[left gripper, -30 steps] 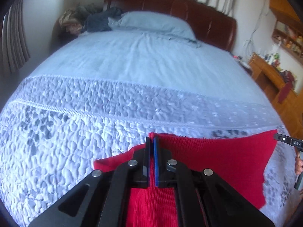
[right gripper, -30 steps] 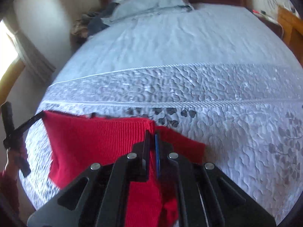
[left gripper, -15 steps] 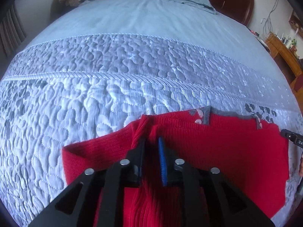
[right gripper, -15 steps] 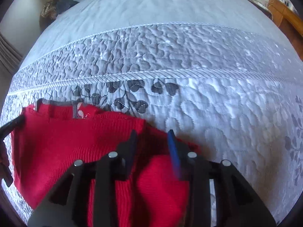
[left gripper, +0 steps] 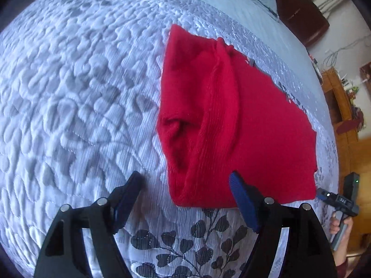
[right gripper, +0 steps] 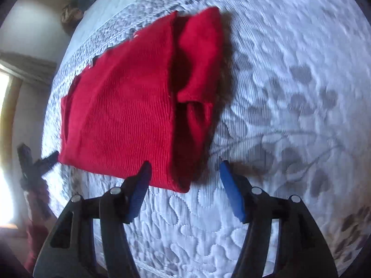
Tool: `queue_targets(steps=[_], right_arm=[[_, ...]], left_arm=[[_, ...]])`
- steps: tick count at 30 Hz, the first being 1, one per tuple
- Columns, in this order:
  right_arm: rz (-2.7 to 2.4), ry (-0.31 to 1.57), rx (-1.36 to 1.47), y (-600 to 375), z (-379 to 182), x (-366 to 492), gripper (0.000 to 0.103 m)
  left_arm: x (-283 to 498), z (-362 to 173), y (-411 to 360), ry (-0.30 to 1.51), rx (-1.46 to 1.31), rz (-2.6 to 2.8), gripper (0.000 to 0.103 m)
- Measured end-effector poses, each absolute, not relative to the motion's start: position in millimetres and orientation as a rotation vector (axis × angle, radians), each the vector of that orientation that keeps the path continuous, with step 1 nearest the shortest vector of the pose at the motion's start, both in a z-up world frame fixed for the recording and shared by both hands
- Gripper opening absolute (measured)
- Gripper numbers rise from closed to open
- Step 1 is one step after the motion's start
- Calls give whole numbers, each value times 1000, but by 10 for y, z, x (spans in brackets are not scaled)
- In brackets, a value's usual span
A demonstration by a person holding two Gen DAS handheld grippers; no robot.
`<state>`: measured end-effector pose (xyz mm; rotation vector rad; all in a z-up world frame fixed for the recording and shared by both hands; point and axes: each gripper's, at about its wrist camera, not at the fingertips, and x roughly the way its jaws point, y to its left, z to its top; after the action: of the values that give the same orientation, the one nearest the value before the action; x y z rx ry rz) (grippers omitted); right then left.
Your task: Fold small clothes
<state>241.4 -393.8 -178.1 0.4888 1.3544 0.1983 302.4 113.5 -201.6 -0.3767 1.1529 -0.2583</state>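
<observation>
Now the red knitted garment (left gripper: 243, 125) lies folded on the bed's pale blue quilted bedspread (left gripper: 76, 88), flat and held by nothing. In the left wrist view it reaches from the middle of the picture toward the right, with a thick ridge of cloth running lengthwise down it and a sleeve-like fold tucked along its left side. A bit of grey trim shows at its far edge. The left gripper (left gripper: 185, 183) hangs just short of the garment's near edge, pointing steeply down; its jaws have just been opening and stand wide apart, released, with only the near left corner of the garment and bare bedspread seen between them. Dark leaf prints on the bedspread lie just below that corner.

In the right wrist view the same garment (right gripper: 120, 111) sits up and to the left, its right-hand side doubled over into a narrower flap. The right gripper (right gripper: 183, 169) is likewise let go: its jaws have just been opening, and the garment's near right corner shows in the gap without either blue pad pressing on it. This view is a little blurred.

Each view catches the other gripper at the garment's far corner, along with part of the person's hand (left gripper: 339, 225). A dark wooden headboard (left gripper: 299, 11) and a wooden cabinet (left gripper: 343, 106) stand beyond the bed
</observation>
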Motion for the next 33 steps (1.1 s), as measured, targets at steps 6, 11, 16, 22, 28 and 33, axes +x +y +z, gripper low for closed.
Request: queue_targets(steps=[6,11,16,22,28,33], right_arm=[[218,1372,523,-3764,-1835,2556,62],[204,1388,451,-3539,-1878,2648,17],[208,1365,450,-3523,-1756,2552,10],[255,1314,441,-3613,-1340,2162,10],[291,1330,382,-3677,-1130,1376,10],[309,1352,356,-3719,-1131,623,10]], left_arm=[[3140,-2076,900,1186,-408,-318,77],[3173,-2135,632,1212,-296,-258,39],[3155,-2116,605,1224,-350,-240,16],[2733,-1777,720,1165,-394,-269,15],[1855,-1694,658,1185,-330,-317,15],[1127,-1816,654,1184,-313,-344,15]])
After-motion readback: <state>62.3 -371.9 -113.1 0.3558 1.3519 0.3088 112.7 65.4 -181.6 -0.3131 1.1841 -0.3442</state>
